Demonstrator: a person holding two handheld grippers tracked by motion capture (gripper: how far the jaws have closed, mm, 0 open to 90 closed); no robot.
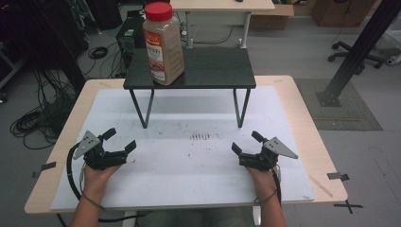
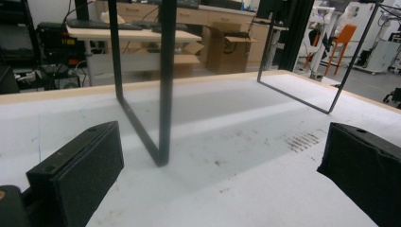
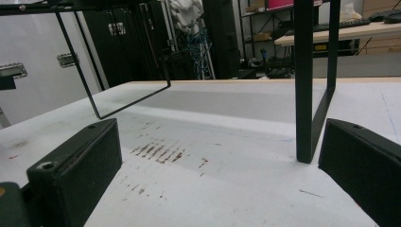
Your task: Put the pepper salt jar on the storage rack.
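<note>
A big clear jar (image 1: 162, 45) of brown powder with a red lid stands upright on the left part of a small black shelf (image 1: 208, 71) at the back of the table. My left gripper (image 1: 120, 140) rests low at the front left of the white mat, open, with nothing between its jaws. My right gripper (image 1: 247, 143) sits at the front right, also open and empty. In the left gripper view the shelf's near leg (image 2: 165, 94) rises between the two pads (image 2: 85, 165). In the right gripper view a shelf leg (image 3: 305, 90) stands just left of the right pad (image 3: 364, 165).
The white mat (image 1: 189, 189) covers most of the wooden table (image 1: 307, 113); brown smudges (image 1: 199, 137) mark its middle. The shelf's thin wire legs (image 1: 142, 109) stand on the mat's far half. Cables, boxes and an office chair lie on the floor beyond.
</note>
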